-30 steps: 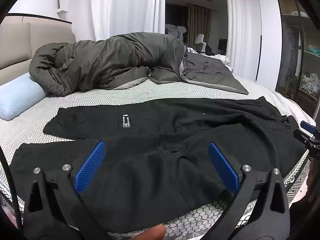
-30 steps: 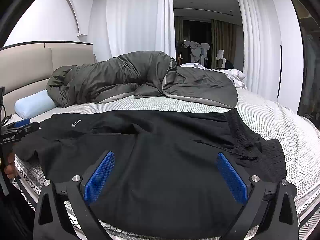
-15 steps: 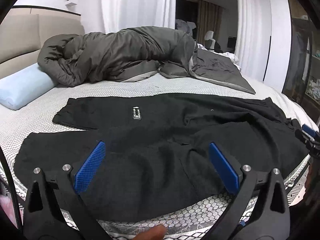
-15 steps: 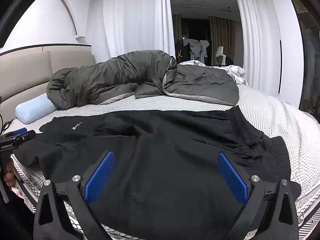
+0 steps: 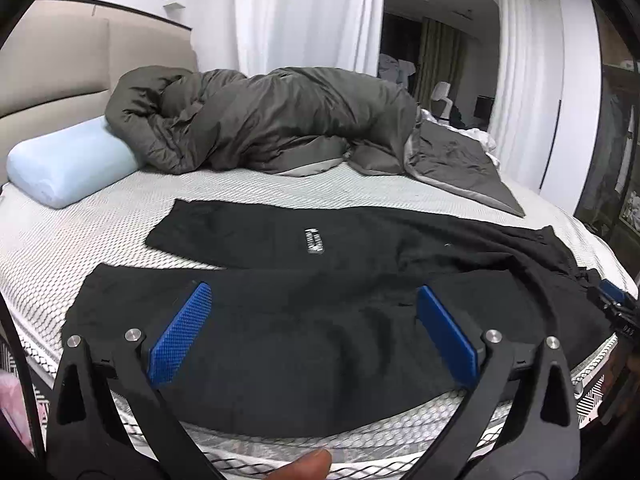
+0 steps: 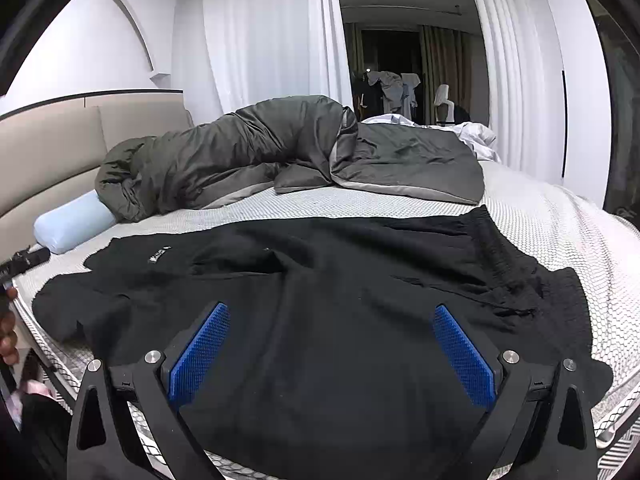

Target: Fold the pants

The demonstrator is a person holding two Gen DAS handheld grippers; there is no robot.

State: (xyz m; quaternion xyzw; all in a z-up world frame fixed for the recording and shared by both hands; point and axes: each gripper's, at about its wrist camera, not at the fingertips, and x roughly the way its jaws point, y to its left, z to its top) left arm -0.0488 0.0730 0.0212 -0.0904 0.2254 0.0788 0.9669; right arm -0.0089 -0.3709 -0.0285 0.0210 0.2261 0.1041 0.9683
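Black pants (image 5: 320, 312) lie spread flat across the near part of the bed, legs to the left and elastic waistband (image 6: 504, 256) to the right. A small white label (image 5: 314, 240) shows on the far leg. My left gripper (image 5: 312, 332) hovers open over the near leg, close to the bed's front edge, with nothing between its blue pads. Over the seat area near the waistband my right gripper (image 6: 332, 354) is open too and holds nothing. The right gripper's tip (image 5: 616, 304) shows at the right edge of the left wrist view.
A bunched dark grey duvet (image 5: 280, 124) covers the back of the bed (image 5: 100, 232). A light blue bolster pillow (image 5: 68, 168) lies at the back left against the beige headboard (image 6: 52, 152). White curtains and a wardrobe stand beyond. A fingertip (image 5: 308, 466) shows at the bottom.
Both grippers have drawn back and risen a little from the pants, the left one swinging so the legs sit further right in its view. Both stayed open. The pants have not moved.
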